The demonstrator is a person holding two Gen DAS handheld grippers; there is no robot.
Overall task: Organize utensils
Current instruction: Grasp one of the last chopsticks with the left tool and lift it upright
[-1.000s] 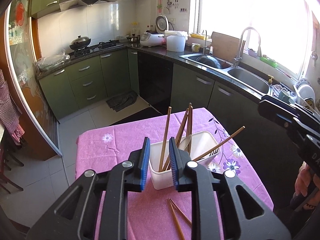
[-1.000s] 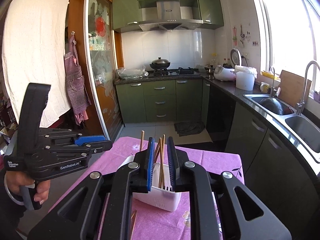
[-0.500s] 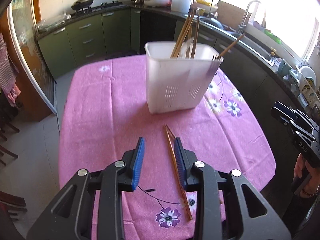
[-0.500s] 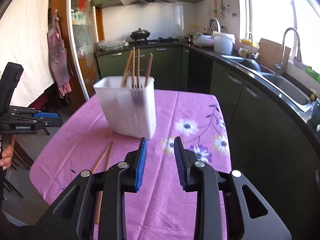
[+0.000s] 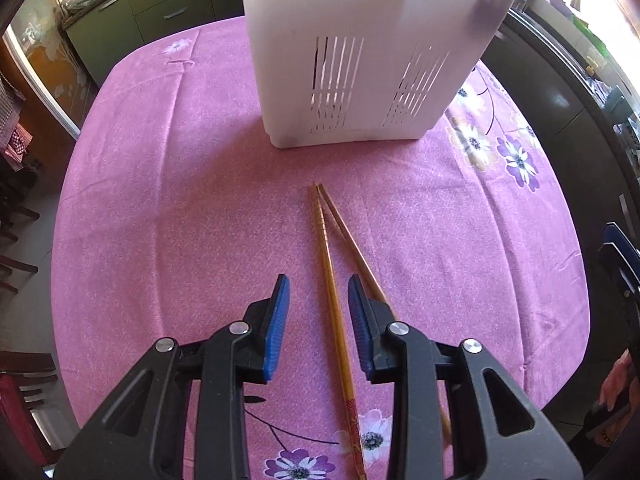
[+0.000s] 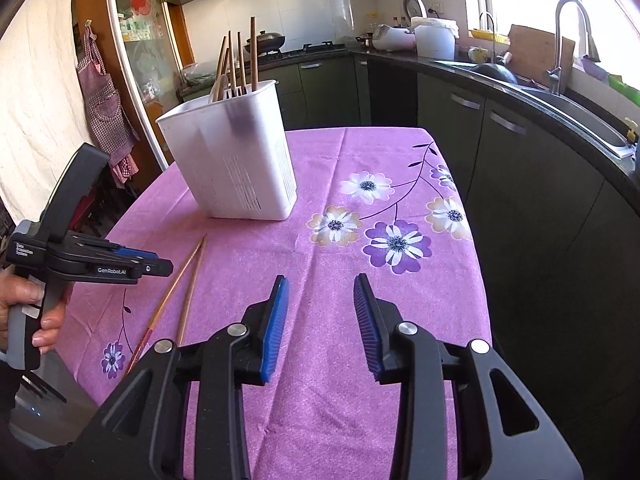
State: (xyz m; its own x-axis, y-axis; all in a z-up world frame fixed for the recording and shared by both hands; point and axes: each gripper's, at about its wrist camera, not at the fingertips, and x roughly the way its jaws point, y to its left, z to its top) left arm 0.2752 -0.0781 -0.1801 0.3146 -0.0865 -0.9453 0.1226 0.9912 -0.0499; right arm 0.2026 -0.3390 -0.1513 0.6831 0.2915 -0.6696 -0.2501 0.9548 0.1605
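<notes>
Two wooden chopsticks [image 5: 325, 240] lie on the pink flowered tablecloth [image 5: 168, 208], their far tips meeting in front of the white slotted utensil holder [image 5: 372, 60]. My left gripper [image 5: 319, 285] hangs low over them, open. One chopstick runs between its blue pads [image 5: 276, 328] untouched; the other passes under the right finger. In the right wrist view the holder [image 6: 236, 160] holds several upright chopsticks [image 6: 240, 64]. My right gripper [image 6: 321, 280] hovers over bare cloth, jaws opening, nothing between them. To its left the left gripper [image 6: 166, 267] hovers beside the chopsticks [image 6: 188, 280].
The table's right edge [image 6: 480, 264] drops toward dark green kitchen cabinets [image 6: 520, 152] and a sink counter [image 6: 560, 96]. A hand [image 6: 24, 300] grips the left tool at the table's near left corner. A chair [image 5: 24, 384] stands left of the table.
Both grippers have come down from above the holder to just over the tablecloth and opened wider. The left one has tilted down, and its jaws now straddle a chopstick.
</notes>
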